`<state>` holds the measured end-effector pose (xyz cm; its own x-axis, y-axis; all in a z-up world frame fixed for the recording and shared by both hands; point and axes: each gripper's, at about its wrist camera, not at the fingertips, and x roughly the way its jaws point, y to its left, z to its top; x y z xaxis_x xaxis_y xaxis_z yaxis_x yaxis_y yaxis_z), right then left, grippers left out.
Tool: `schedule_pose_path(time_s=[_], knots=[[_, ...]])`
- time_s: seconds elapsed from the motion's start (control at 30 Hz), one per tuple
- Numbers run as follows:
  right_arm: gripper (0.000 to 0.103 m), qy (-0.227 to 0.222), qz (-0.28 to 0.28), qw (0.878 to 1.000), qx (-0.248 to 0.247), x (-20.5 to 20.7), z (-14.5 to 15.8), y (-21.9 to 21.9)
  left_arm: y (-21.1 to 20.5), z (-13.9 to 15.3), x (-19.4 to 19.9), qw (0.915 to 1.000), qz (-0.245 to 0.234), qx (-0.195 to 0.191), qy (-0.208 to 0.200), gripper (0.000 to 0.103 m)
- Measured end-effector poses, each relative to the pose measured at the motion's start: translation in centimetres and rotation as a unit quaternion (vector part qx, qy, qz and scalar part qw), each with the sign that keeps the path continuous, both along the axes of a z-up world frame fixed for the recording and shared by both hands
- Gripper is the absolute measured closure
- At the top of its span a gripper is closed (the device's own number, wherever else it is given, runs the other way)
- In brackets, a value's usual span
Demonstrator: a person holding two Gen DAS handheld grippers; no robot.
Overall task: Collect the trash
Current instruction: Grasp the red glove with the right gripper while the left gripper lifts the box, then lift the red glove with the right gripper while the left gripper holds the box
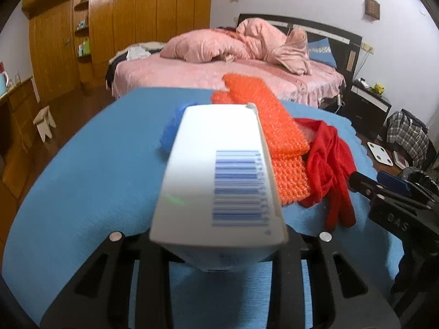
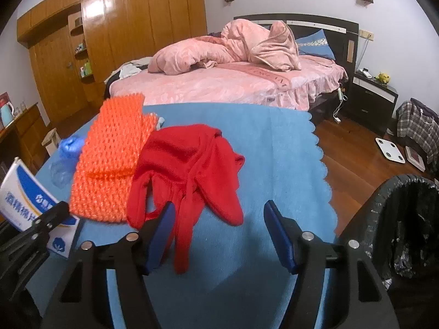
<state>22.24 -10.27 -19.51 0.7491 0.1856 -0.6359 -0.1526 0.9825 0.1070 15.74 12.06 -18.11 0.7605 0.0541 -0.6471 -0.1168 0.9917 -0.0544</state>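
A white carton with a blue barcode [image 1: 219,178] is clamped in my left gripper [image 1: 219,237], which is shut on it above the blue tablecloth [image 1: 90,186]. In the right wrist view the carton [image 2: 24,192] shows at the left edge. My right gripper [image 2: 219,231] is open; a dangling end of the red cloth bag [image 2: 186,164] lies between its blue pads [image 2: 162,233], close to the left one, with no pad pressing on it. An orange foam net [image 2: 112,159] lies left of the bag. A crushed clear bottle with a blue cap [image 2: 65,156] rests beyond it.
A black bin lined with a dark bag [image 2: 406,219] stands off the table's right edge. The cloth's scalloped edge [image 2: 321,164] runs along the right. Behind the table are a pink bed [image 2: 233,82], a wooden wardrobe [image 2: 123,27], a nightstand [image 2: 373,96] and a white scale [image 2: 389,150] on the floor.
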Motion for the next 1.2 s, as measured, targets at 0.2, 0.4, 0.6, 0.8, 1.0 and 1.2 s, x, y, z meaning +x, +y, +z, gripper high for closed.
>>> schedule_pose_path(time_s=[0.2,0.4,0.6,0.8,1.0,1.2], knots=[[0.041,0.006,-0.013,1.0,-0.013,1.6,-0.1,0.2,0.0,0.4,-0.3,0.9999,0.005,-0.002,-0.012,0.074],[0.087,0.06,0.02,0.998,-0.013,3.1,-1.7,0.8,-0.3,0.5,-0.4,0.9999,0.002,0.006,-0.008,0.074],[0.097,0.023,0.035,0.999,0.011,1.3,-0.5,0.4,-0.2,1.3,-0.7,0.9998,0.004,0.009,-0.019,0.074],[0.097,-0.008,0.025,0.999,0.036,-1.2,2.5,-1.3,-0.9,2.8,-1.9,0.9991,-0.008,0.014,-0.039,0.074],[0.097,-0.042,0.03,0.997,0.049,-3.7,5.9,-3.0,-2.4,4.6,-2.8,0.9984,-0.029,0.008,-0.048,0.074],[0.097,-0.067,0.047,0.995,0.064,-5.5,9.0,-4.2,-4.3,6.4,-3.4,0.9968,-0.055,-0.001,-0.057,0.074]])
